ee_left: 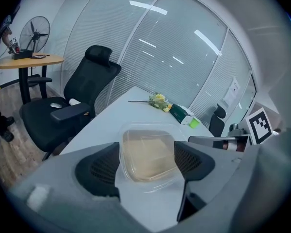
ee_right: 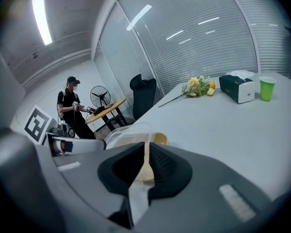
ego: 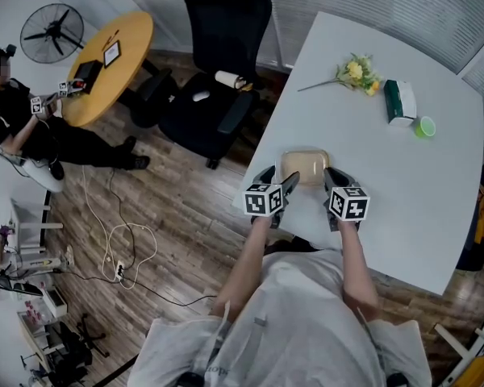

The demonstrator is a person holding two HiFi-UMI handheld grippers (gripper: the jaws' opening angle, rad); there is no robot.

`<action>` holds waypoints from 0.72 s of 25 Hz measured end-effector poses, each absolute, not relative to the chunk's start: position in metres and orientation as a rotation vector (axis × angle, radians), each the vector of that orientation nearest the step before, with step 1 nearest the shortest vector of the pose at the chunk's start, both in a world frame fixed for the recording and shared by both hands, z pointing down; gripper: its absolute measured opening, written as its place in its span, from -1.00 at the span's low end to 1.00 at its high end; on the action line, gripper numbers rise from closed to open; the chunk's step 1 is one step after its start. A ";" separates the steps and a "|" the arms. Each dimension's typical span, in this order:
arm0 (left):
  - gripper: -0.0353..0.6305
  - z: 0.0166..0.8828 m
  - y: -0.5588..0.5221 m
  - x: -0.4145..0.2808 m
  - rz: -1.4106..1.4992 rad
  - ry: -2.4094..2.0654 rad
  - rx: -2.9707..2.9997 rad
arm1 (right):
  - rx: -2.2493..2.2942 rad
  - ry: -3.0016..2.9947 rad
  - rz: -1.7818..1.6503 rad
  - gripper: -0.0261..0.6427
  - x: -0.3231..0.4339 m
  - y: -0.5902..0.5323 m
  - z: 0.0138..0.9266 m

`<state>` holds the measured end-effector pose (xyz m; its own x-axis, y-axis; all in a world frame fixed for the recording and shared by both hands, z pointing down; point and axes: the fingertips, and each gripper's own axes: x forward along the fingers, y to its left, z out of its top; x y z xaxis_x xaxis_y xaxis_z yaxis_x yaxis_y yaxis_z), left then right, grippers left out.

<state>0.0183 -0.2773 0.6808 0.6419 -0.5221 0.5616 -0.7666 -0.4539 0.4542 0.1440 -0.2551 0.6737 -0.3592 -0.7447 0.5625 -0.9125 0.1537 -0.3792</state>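
Now we've got our right gripper (ee_right: 146,159) pinched narrow on the rim of the clear plastic container (ego: 305,166), sitting at the near edge of the white table (ego: 403,176), while our left gripper (ee_left: 146,162) gapes wide at its left side.

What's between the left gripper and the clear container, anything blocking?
Nothing visible. The left gripper has its jaws apart with the clear container right at their tips, only bare table around. The right gripper is shut on the container's right rim.
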 end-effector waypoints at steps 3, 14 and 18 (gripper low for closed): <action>0.16 0.680 -0.273 0.023 0.443 -0.993 2.165 | 1.620 -2.161 0.989 -0.85 0.150 -0.252 0.677; 0.16 0.667 -0.272 0.030 0.454 -0.980 2.207 | 1.637 -2.131 1.001 -0.85 0.158 -0.252 0.674; 0.16 0.664 -0.271 0.024 0.439 -0.997 2.201 | 1.625 -2.147 0.996 -0.85 0.152 -0.250 0.669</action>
